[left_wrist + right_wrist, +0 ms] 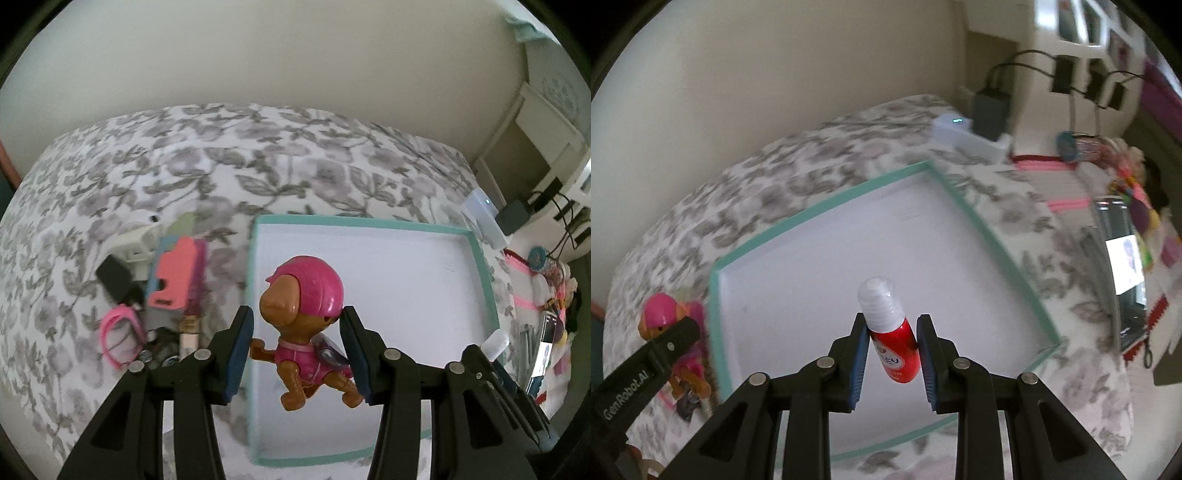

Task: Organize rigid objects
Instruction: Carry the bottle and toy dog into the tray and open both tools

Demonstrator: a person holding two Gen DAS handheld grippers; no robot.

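My left gripper (298, 325) is shut on a brown toy dog with a pink helmet (303, 317) and holds it above the left part of a white tray with a teal rim (480, 266). My right gripper (892, 328) is shut on a small red bottle with a white ribbed cap (892, 339) above the same tray (820, 210). The toy dog (665, 321) and the left gripper's finger show at the left of the right wrist view. The right gripper with the white cap (495, 343) shows at the right edge of the left wrist view.
The tray lies on a bed with a grey floral cover (221, 162). Left of the tray is a pile: a coral pink case (177, 277), a black charger (116, 277), a pink band (122, 332). A white box (967, 138), a phone (1123, 251) and cables lie at the right.
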